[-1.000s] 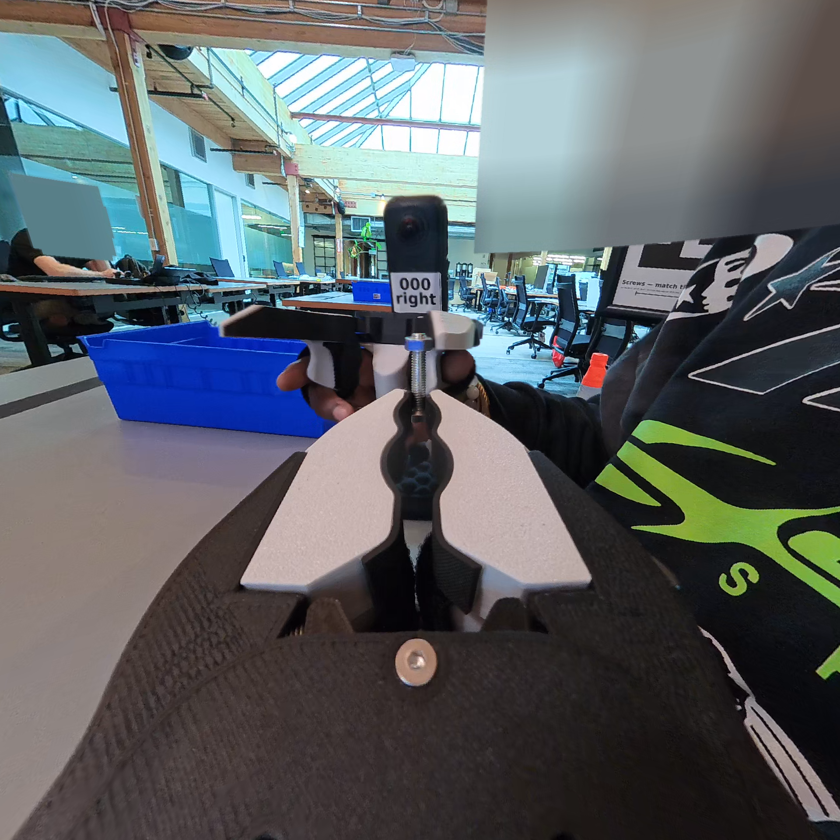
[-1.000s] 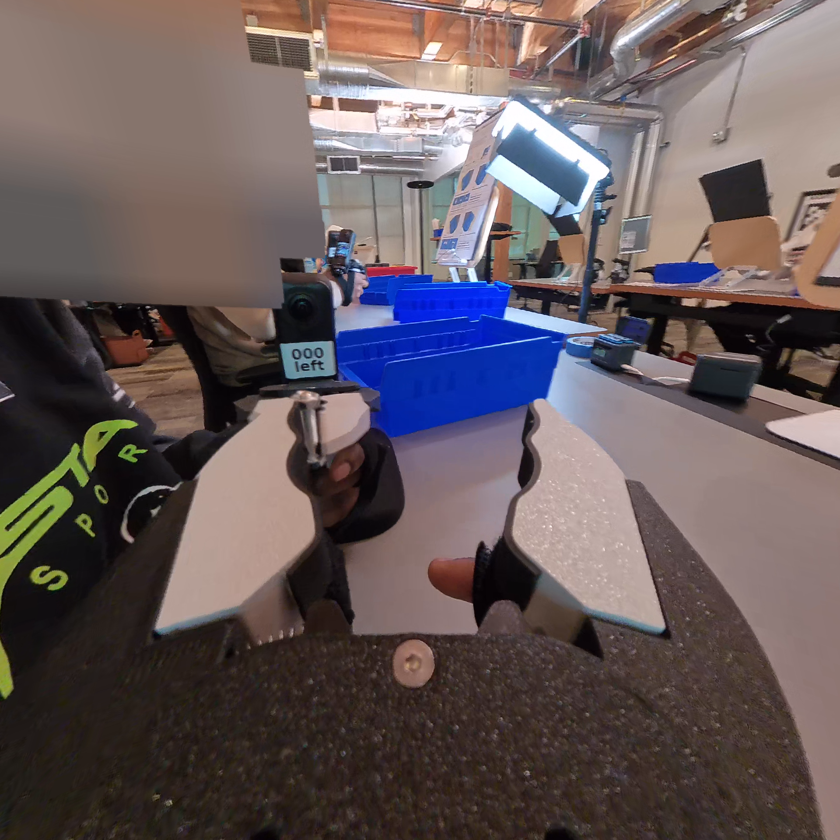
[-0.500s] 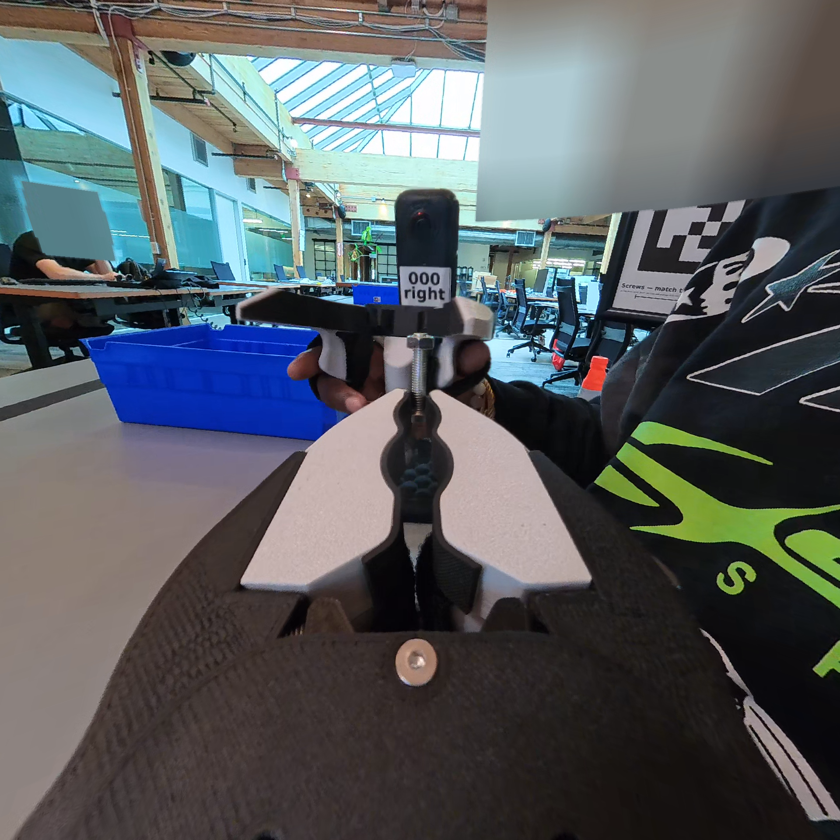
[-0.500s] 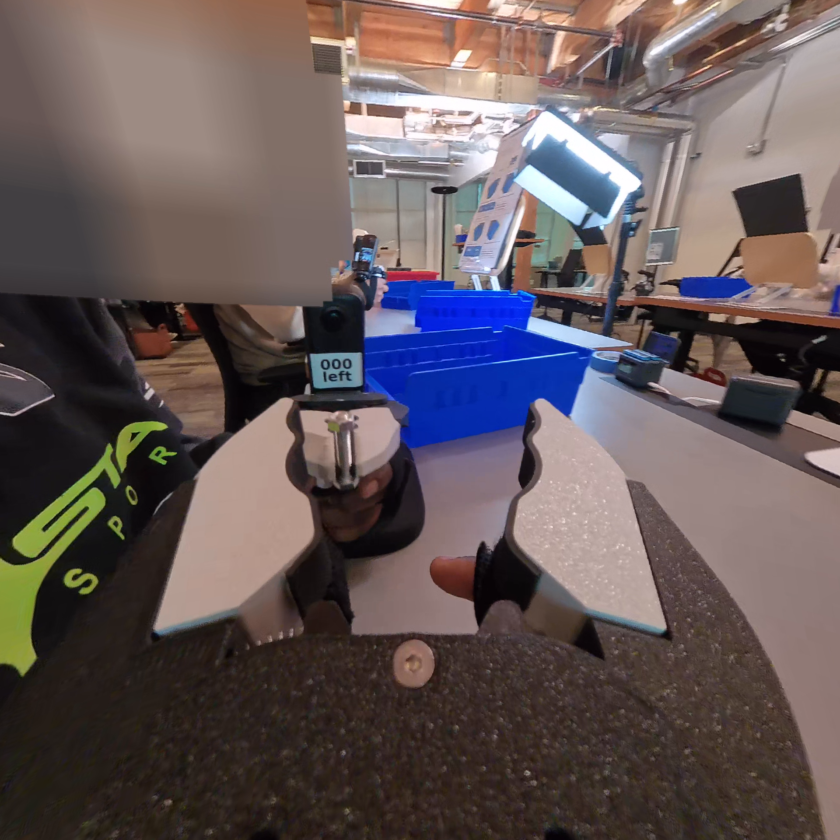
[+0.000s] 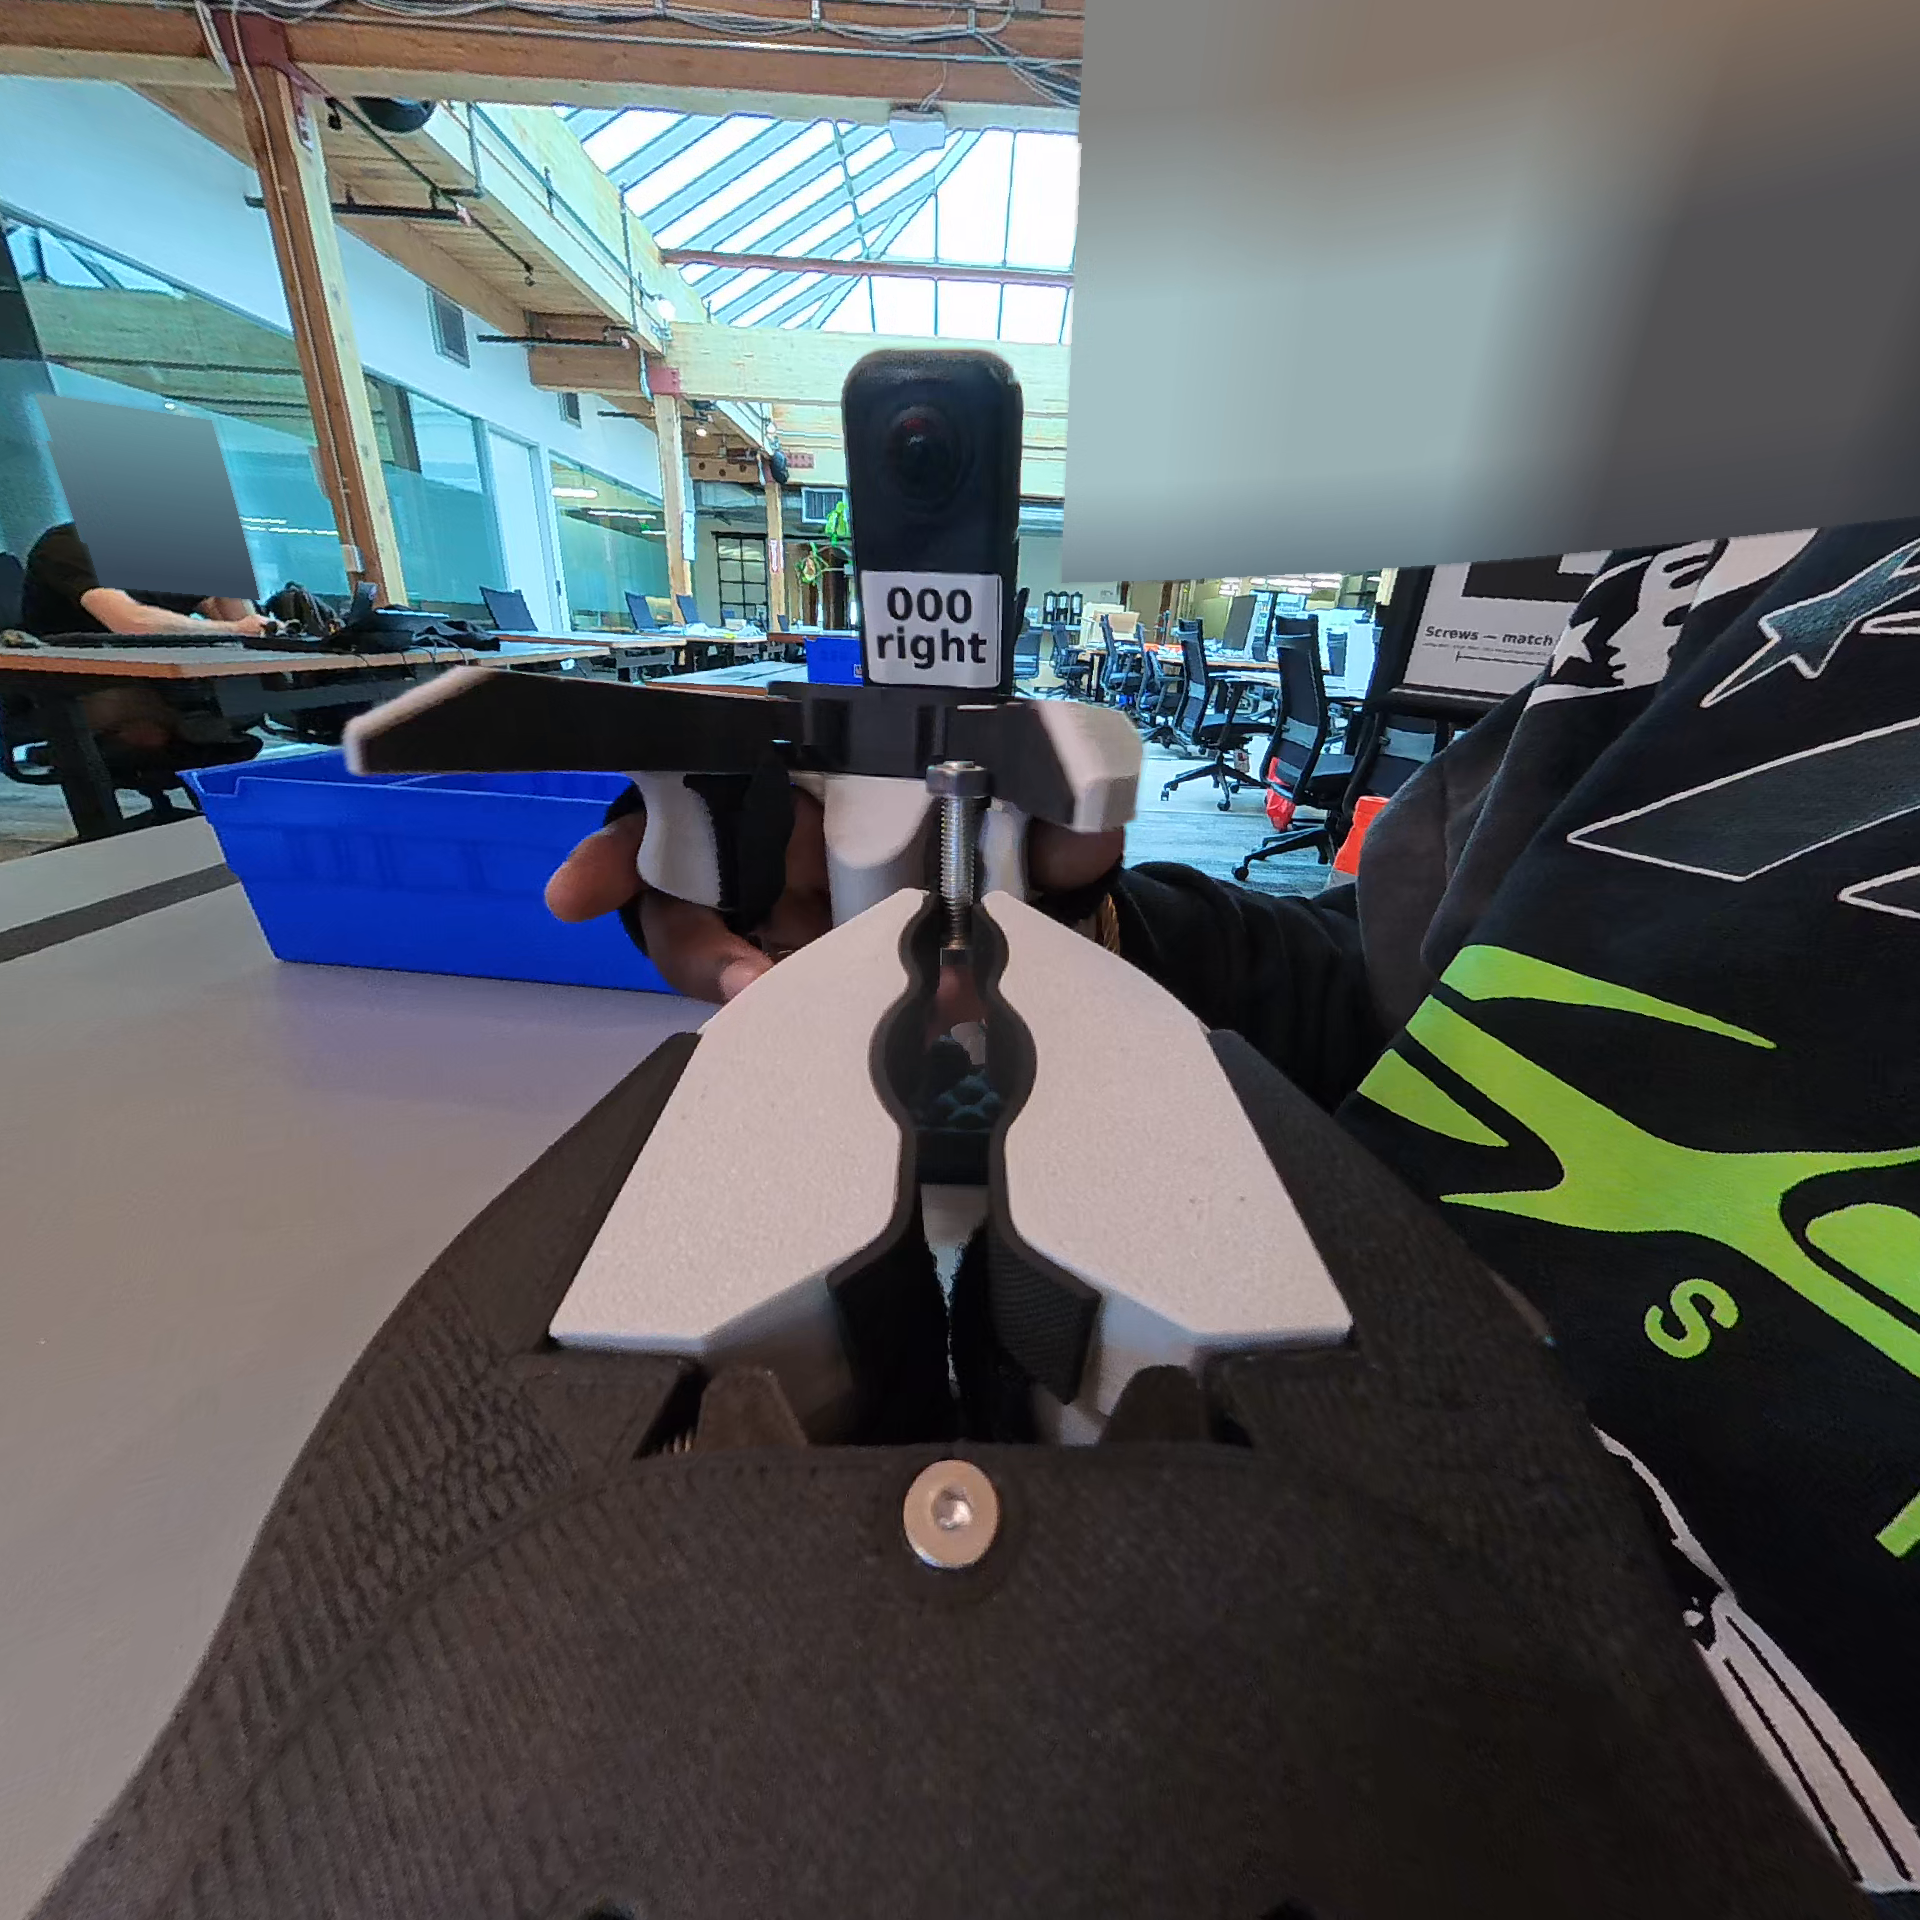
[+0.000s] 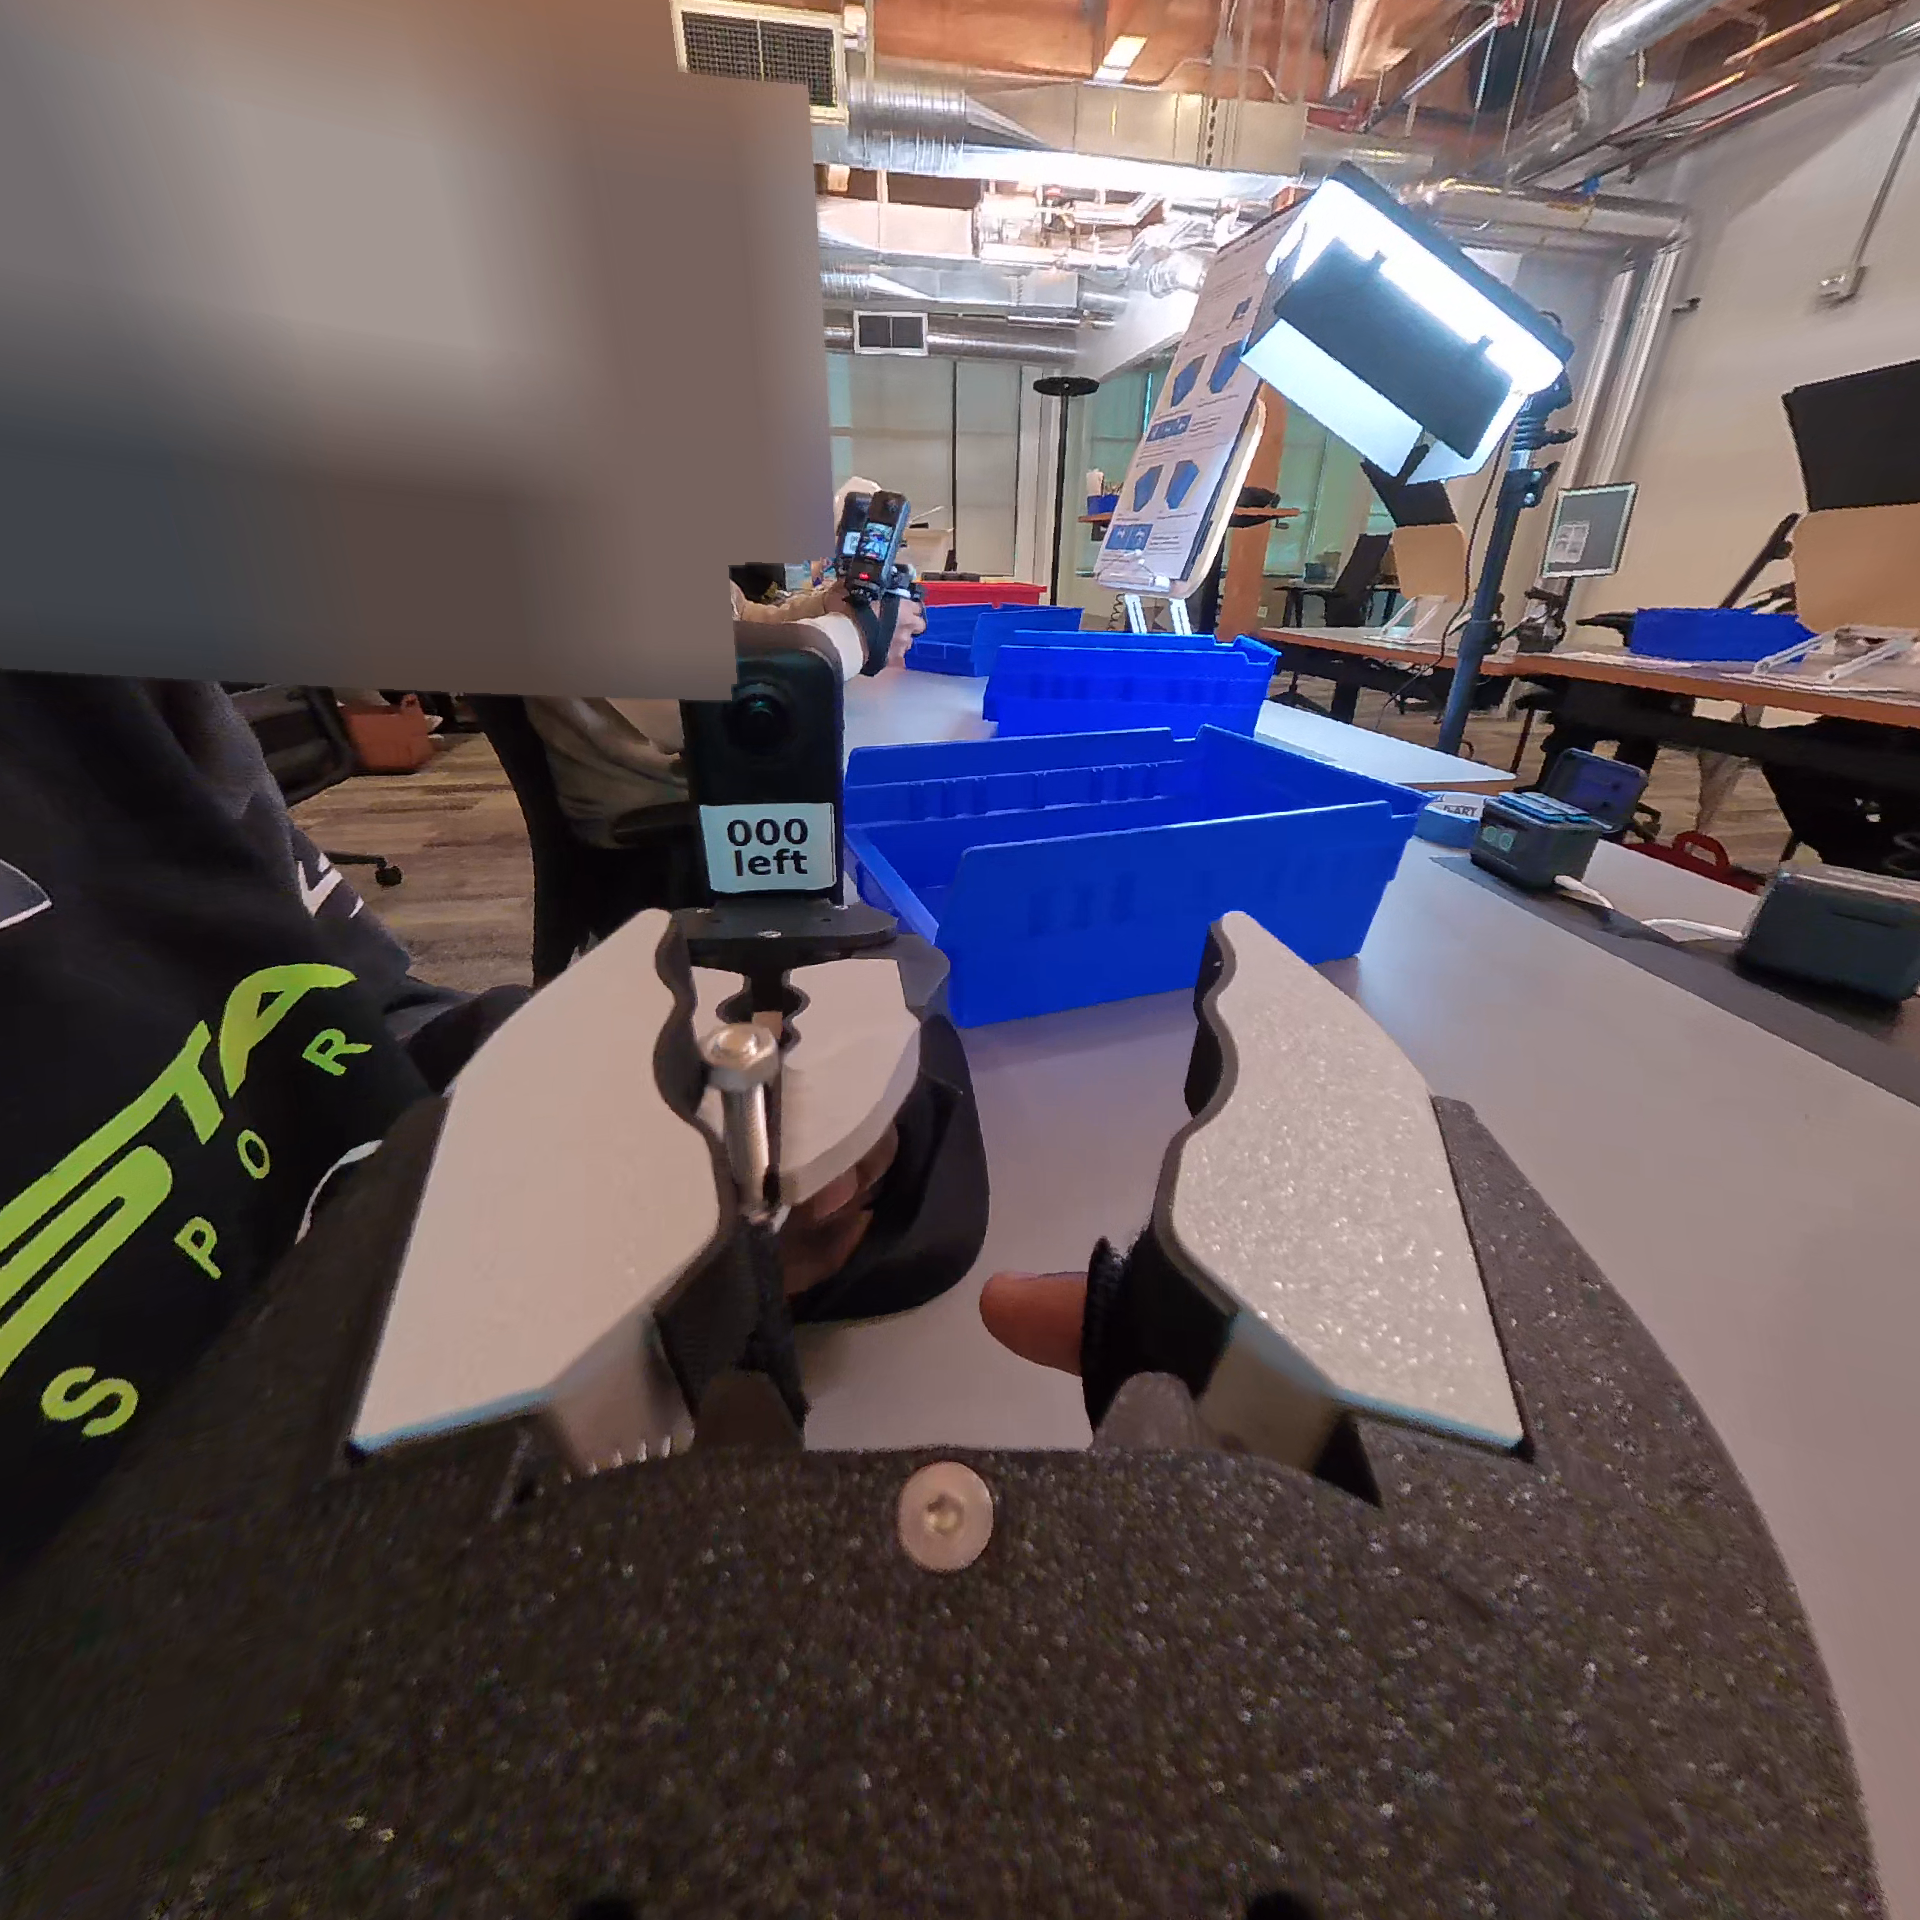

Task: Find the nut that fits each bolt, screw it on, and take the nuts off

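The left tongs (image 5: 954, 914) are clenched on the lower end of a slim silver threaded bolt with a socket cap head (image 5: 954, 847), which stands upright out of their grey tips with its head at the top. Seen from the right wrist camera, the same bolt (image 6: 744, 1117) sits just beside the inner edge of the near left-hand grey finger (image 6: 551, 1174) of the right tongs (image 6: 935, 1039), while the other finger stands well apart from it, so the right tongs are released, wide apart and grasping nothing. From the left side, the right tongs (image 5: 727, 727) appear face-on behind the bolt, their dark fingers spread sideways just above the bolt head, with a black camera bearing a white sticker (image 5: 930, 509) mounted on top and a gloved hand (image 5: 727, 883) wrapped round the grip below. I cannot make out any nut on the bolt's thread. Both tools hover above a pale grey tabletop (image 5: 260, 1122). A long blue plastic bin (image 5: 416, 862) rests on it behind the right tongs, and from the other camera a divided blue plastic bin (image 6: 1122, 883) stands beyond the tongs, with a bright panel light on a stand (image 6: 1403, 332) farther back. The person's black top with green lettering (image 5: 1662, 1039) fills one side.
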`<state>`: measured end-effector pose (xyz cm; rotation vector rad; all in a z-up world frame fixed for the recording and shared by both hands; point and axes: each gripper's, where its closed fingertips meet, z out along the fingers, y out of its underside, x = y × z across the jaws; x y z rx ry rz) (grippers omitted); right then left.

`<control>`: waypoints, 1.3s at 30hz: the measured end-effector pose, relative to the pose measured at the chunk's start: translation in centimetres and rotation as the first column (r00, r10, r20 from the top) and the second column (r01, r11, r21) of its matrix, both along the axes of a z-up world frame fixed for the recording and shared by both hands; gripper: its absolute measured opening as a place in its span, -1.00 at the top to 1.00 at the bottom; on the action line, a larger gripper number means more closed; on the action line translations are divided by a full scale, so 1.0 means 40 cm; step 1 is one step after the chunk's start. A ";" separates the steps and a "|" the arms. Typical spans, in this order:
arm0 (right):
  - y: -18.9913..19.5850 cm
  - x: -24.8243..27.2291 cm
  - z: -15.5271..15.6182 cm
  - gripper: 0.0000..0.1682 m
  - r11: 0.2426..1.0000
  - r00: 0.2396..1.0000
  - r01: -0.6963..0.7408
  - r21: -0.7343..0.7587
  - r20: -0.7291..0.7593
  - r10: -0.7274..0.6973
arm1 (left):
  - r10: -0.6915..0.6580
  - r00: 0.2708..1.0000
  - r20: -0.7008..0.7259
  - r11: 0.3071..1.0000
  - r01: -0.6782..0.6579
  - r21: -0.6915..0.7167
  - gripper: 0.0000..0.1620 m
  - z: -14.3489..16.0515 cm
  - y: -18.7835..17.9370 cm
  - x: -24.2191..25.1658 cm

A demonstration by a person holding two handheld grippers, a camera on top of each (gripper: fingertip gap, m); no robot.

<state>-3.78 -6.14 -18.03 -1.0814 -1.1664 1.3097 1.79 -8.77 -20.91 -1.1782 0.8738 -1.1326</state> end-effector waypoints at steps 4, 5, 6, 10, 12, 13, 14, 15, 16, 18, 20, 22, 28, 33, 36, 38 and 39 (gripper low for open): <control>0.019 0.030 0.000 -0.11 1.000 1.000 0.029 -0.011 -0.011 -0.029 | -0.001 1.000 0.016 1.000 0.001 -0.004 0.93 0.005 0.001 -0.004; 0.022 0.037 -0.001 -0.12 0.999 0.999 0.033 -0.011 -0.010 -0.033 | 0.000 1.000 0.013 1.000 0.000 -0.004 0.93 0.004 0.001 -0.004; 0.023 0.044 -0.002 -0.12 0.999 0.999 0.037 -0.010 -0.009 -0.037 | 0.001 1.000 0.011 1.000 -0.001 -0.004 0.93 0.004 0.002 -0.003; 0.039 0.077 -0.004 -0.12 0.998 0.998 0.068 -0.014 -0.012 -0.068 | 0.001 1.000 0.015 1.000 -0.001 -0.005 0.93 0.005 0.002 -0.005; 0.049 0.095 -0.005 -0.12 0.996 0.996 0.086 -0.019 -0.015 -0.087 | 0.004 1.000 0.016 1.000 -0.004 -0.007 0.93 0.005 0.004 -0.005; 0.057 0.104 -0.006 -0.06 0.994 0.994 0.104 -0.021 -0.016 -0.104 | 0.002 1.000 0.019 1.000 -0.002 -0.006 0.93 0.006 0.003 -0.006; 0.069 0.115 -0.008 -0.03 0.991 0.991 0.131 -0.017 -0.015 -0.131 | -0.010 1.000 0.027 1.000 0.010 -0.002 0.93 0.009 -0.002 -0.006; 0.080 0.125 -0.011 -0.02 0.988 0.988 0.152 -0.010 -0.013 -0.152 | -0.016 0.999 0.035 1.000 0.015 0.002 0.93 0.013 -0.005 -0.006; 0.086 0.135 -0.012 -0.01 0.987 0.987 0.162 -0.010 -0.012 -0.162 | -0.009 0.999 0.032 1.000 0.009 0.002 0.93 0.012 -0.002 -0.007; 0.087 0.146 -0.011 -0.01 0.987 0.987 0.161 -0.017 -0.017 -0.161 | -0.007 1.000 0.030 1.000 0.008 -0.004 0.93 0.010 0.000 -0.007; 0.077 0.145 -0.006 -0.02 0.990 0.989 0.143 -0.015 -0.023 -0.143 | -0.007 1.000 0.027 1.000 0.007 -0.002 0.93 0.009 0.000 -0.006; 0.057 0.133 0.000 -0.04 0.994 0.994 0.107 -0.012 -0.029 -0.108 | -0.007 1.000 0.024 1.000 0.007 -0.004 0.93 0.008 0.000 -0.005; 0.002 0.056 0.010 -0.09 1.000 1.000 0.019 0.008 -0.021 -0.019 | 0.001 1.000 0.019 1.000 -0.001 -0.005 0.93 0.007 0.003 -0.005; -0.011 0.008 0.013 -0.10 1.000 1.000 -0.011 0.012 -0.012 0.011 | 0.004 1.000 0.013 1.000 -0.004 -0.003 0.93 0.005 0.003 -0.004; -0.010 -0.008 0.008 -0.09 1.000 1.000 -0.009 0.020 0.002 0.009 | 0.005 1.000 0.007 1.000 -0.005 -0.001 0.93 0.003 0.002 -0.002; -0.008 -0.012 0.005 -0.09 1.000 1.000 -0.006 0.021 0.007 0.006 | 0.004 1.000 0.006 1.000 -0.004 0.000 0.93 0.003 0.001 -0.002; -0.006 -0.012 0.004 -0.08 1.000 1.000 -0.003 0.020 0.006 0.002 | 0.003 1.000 0.006 1.000 -0.003 0.000 0.93 0.003 0.001 -0.002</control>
